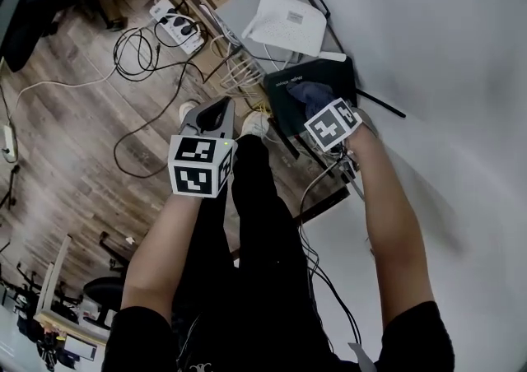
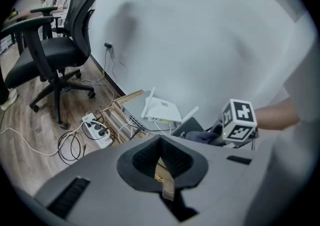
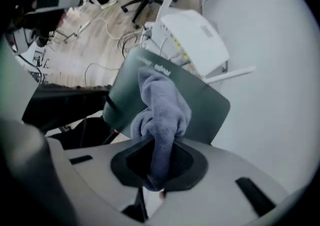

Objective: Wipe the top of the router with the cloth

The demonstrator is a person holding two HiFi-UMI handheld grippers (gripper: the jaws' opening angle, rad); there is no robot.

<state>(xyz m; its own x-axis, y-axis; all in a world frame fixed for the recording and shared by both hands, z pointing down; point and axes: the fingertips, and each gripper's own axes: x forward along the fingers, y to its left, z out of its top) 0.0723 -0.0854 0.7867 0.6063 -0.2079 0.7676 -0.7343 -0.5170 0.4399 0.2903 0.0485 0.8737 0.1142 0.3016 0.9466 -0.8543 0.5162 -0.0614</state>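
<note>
Right tool point(image 3: 159, 162) clenched on the grey-blue cloth point(image 3: 162, 107). The cloth is bunched and touches the top of the dark router point(image 3: 200, 105), near its middle. In the head view that router sits at 1 o'clock of frame centre, by the white wall point(image 1: 428, 41). White router point(image 1: 288, 23) at its 12 o'clock, close by. Left tool point(image 1: 216, 115) closed with nothing in it, held apart at the dark router's 9 o'clock over the wood floor point(image 1: 82, 140). Power strip point(image 1: 175, 25) at 11 o'clock.
</note>
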